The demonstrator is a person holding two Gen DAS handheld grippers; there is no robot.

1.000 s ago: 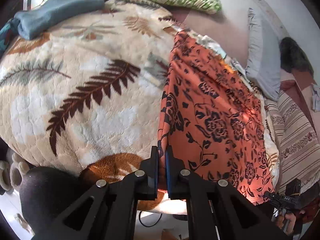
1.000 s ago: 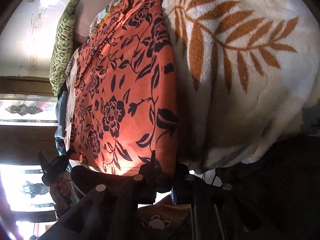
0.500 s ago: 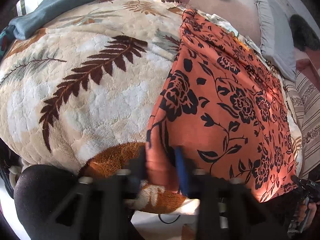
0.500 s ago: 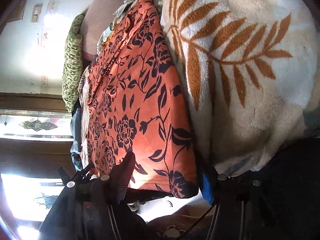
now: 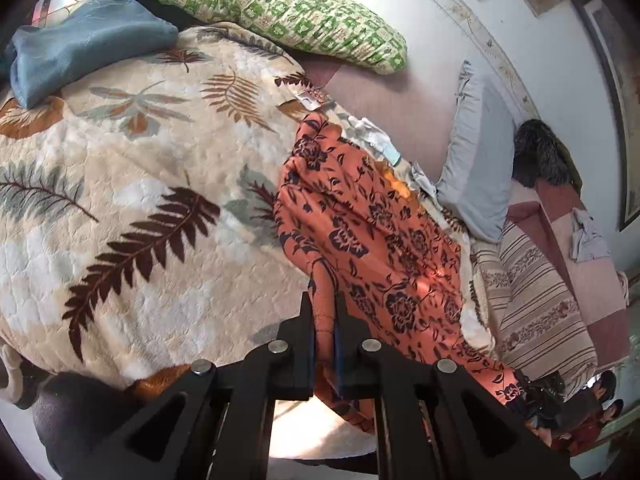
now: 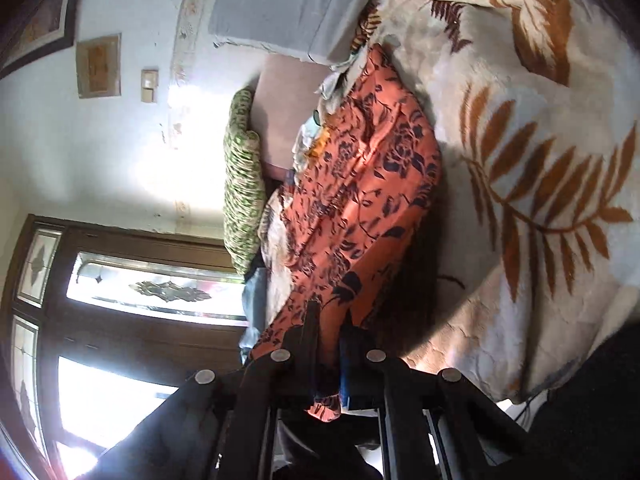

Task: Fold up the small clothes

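Lying stretched along the bed over the leaf-print blanket (image 5: pixel 132 184), from the near edge toward the far end: the orange floral garment (image 5: pixel 380 232), its near hem lifting off the blanket. Pinching one near corner of that hem, fingers nearly closed with cloth bunching between them: the left gripper (image 5: pixel 325 312). Clamping the other near corner, fingers drawn close on a fold of the same cloth: the right gripper (image 6: pixel 328 320). Resting at the far end of the bed: a green patterned pillow (image 5: pixel 288 12), a blue cloth (image 5: pixel 80 44) at the far left corner, a grey pillow (image 5: pixel 476 168) along the right edge.
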